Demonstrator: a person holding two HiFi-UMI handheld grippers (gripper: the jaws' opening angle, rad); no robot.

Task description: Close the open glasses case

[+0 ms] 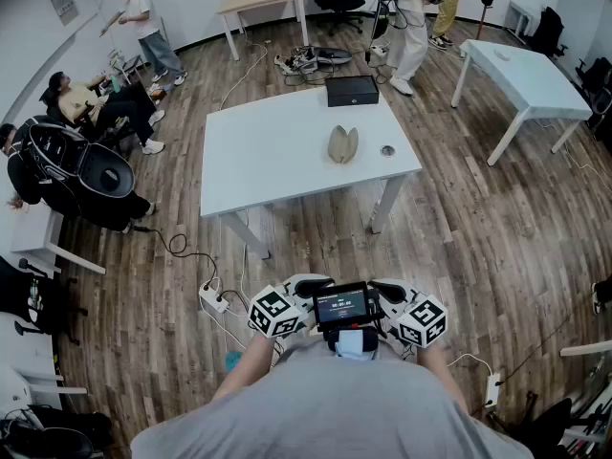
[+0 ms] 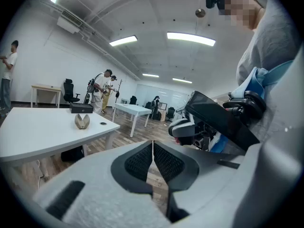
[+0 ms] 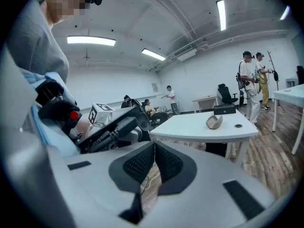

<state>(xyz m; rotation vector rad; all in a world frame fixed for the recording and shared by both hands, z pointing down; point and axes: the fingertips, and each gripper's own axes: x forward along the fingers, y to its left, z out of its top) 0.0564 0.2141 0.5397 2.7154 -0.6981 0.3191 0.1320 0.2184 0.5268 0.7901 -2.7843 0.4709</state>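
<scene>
The open glasses case [image 1: 342, 144] is tan and lies with both halves spread on the white table [image 1: 277, 151], right of its middle. It is small and far off in the left gripper view [image 2: 81, 121] and in the right gripper view [image 3: 214, 122]. Both grippers are held close to the person's chest, well short of the table, with wooden floor between. My left gripper [image 1: 304, 285] [image 2: 153, 146] is shut, pads touching, with nothing in it. My right gripper [image 1: 387, 290] [image 3: 155, 148] is likewise shut and empty. The two point toward each other.
A small round object [image 1: 387, 149] lies right of the case. A black box [image 1: 352, 90] sits at the table's far edge. A second white table [image 1: 526, 70] stands at the right. A power strip and cables [image 1: 215, 299] lie on the floor. People sit at the left and stand at the back.
</scene>
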